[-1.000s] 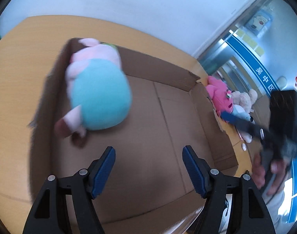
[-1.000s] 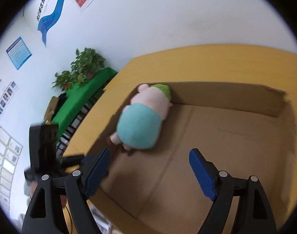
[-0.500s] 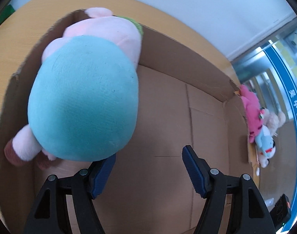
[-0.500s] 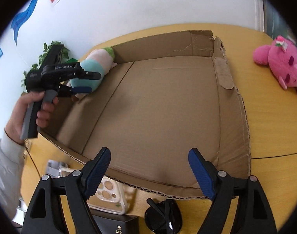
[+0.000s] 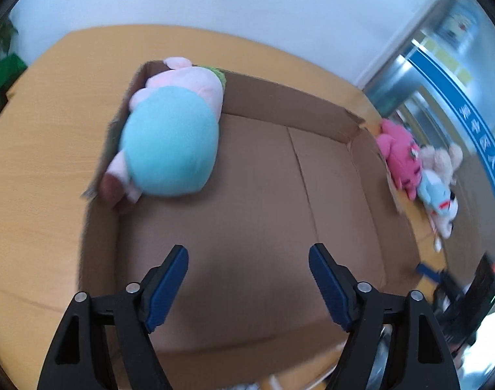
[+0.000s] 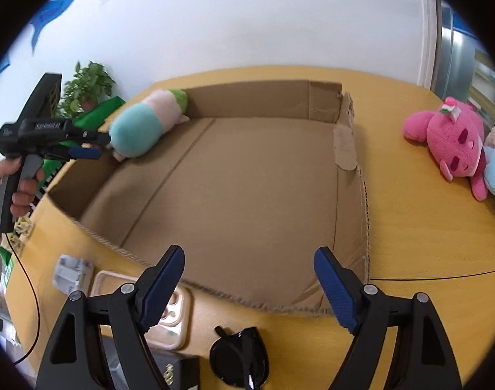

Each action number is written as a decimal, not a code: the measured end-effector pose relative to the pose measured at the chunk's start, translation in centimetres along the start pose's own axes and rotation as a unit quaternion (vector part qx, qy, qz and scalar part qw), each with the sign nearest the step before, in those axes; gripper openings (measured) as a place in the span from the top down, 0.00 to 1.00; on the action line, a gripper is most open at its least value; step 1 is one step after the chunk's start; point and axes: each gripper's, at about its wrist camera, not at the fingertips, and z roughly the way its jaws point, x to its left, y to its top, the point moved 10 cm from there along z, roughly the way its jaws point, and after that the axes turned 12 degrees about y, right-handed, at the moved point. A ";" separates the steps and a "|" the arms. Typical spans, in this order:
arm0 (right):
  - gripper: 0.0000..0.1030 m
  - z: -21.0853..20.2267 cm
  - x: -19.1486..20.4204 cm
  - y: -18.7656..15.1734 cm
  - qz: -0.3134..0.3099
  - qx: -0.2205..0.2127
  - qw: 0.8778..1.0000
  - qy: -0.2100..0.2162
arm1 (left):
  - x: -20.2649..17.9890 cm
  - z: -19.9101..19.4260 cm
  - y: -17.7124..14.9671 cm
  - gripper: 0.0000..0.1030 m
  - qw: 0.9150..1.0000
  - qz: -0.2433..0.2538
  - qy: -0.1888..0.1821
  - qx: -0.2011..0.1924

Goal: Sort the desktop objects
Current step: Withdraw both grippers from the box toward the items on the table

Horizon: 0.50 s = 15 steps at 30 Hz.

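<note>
The teal-and-pink plush pig (image 5: 169, 143) lies in the far left corner of the shallow brown cardboard box (image 5: 280, 107), against its wall. The left gripper (image 5: 247, 279) hangs over the box floor, jaws opening with nothing between them. The right gripper (image 6: 247, 279) — jaws spread, empty — sits above the box's near edge. A pink plush bear (image 6: 452, 143) lies on the wooden tabletop (image 6: 410, 227) beside the box.

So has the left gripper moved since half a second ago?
Yes. The left gripper has backed away from the teal plush: against the cardboard box, the toy now looks smaller and farther. Its jaws are opening, nothing between them.
</note>
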 end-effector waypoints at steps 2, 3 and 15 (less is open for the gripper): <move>0.20 -1.6 0.8 -0.6 -0.012 -0.011 1.000 0.005 | 0.7 -0.7 -2.0 0.22 1.000 0.004 0.011 0.005; 0.19 -2.3 1.0 -1.0 -0.013 -0.013 1.000 0.008 | 1.2 -0.7 -3.1 0.22 1.000 -0.002 0.015 0.012; 0.19 -4.5 6.3 -10.8 -0.030 0.071 0.992 0.103 | 1.7 -1.7 -7.2 0.23 1.000 -0.017 0.009 0.011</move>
